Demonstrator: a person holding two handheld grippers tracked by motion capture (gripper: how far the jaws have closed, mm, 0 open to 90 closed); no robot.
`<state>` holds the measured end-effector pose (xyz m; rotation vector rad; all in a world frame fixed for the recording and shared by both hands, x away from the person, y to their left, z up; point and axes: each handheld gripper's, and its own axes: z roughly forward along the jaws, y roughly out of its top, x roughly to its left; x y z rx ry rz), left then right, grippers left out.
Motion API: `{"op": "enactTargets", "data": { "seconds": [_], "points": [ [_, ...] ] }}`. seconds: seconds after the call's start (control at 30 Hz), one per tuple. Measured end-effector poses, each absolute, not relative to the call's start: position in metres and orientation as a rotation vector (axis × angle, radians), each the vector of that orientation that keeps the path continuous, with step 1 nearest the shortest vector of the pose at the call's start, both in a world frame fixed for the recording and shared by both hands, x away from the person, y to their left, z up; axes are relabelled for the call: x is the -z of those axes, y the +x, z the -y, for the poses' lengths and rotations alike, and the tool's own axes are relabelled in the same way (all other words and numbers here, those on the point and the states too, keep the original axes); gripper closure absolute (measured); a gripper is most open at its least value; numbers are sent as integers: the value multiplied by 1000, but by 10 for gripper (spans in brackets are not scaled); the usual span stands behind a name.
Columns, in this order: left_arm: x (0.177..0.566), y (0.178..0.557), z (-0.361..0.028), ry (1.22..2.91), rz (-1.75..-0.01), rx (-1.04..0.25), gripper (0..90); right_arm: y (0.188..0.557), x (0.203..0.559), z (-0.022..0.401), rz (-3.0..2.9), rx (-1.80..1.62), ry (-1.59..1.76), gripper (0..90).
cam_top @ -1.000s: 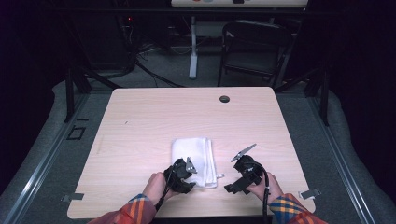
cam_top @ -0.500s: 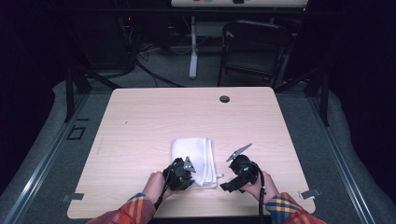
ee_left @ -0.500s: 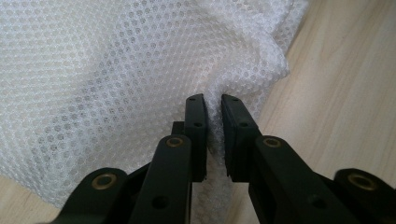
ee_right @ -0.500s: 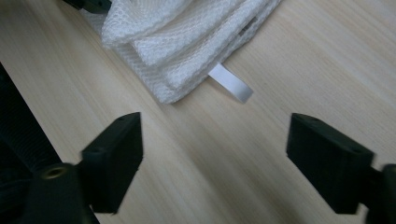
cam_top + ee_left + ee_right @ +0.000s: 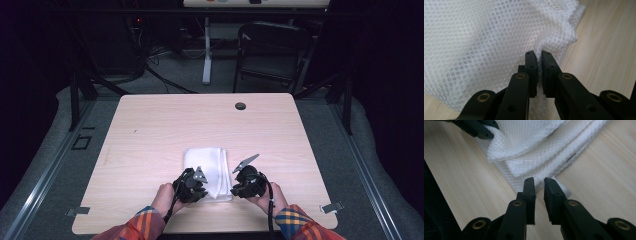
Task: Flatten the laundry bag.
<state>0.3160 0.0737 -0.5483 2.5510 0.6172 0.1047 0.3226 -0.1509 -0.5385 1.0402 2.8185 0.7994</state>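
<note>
- Nearest the table's front edge, two hands in plaid orange-and-blue sleeves [image 5: 145, 222] each hold a black two-jaw gripper.
- The left gripper [image 5: 538, 56] has its jaws pressed together on a raised fold at the near edge of the white, folded mesh cloth [image 5: 486, 42]; fabric sits pinched in the thin gap between them.
- The right gripper [image 5: 539, 181] has its jaws slightly apart, a narrow slot between them, tips at the cloth's layered corner [image 5: 534, 162] over the wood; I cannot tell whether they touch the fabric.
- In the high view the cloth [image 5: 205, 160] lies on the near-centre of the pale wooden table [image 5: 150, 130], between the left gripper [image 5: 192, 185] and the right gripper [image 5: 247, 181].
- Farther off, a small dark round hole [image 5: 240, 106] sits near the table's far edge.
- Beyond the table stands a dark folding chair [image 5: 272, 50] on grey floor.
</note>
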Motion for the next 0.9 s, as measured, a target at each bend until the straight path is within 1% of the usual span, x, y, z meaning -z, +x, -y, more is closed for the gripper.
{"op": "enactTargets", "data": {
  "seconds": [0.13, 0.2, 0.33, 0.47, 0.7, 0.9],
  "points": [
    [548, 316, -74, 2544, -618, -101, 845, 323, 542, 143, -2830, -783, 1022, 888],
    [547, 316, -74, 2543, -617, -102, 846, 323, 544, 140, -2835, -778, 1045, 900],
    [546, 316, -75, 2532, -622, -101, 848, 325, 546, 136, -2838, -779, 1005, 900],
    [545, 317, -76, 2522, -621, -104, 848, 327, 552, 134, -2847, -764, 1039, 900],
    [539, 314, -77, 2501, -615, -151, 847, 327, 554, 134, -2847, -771, 1049, 900],
    [534, 314, -81, 2461, -653, -194, 847, 327, 555, 134, -2847, -768, 1055, 900]
  ]
}}
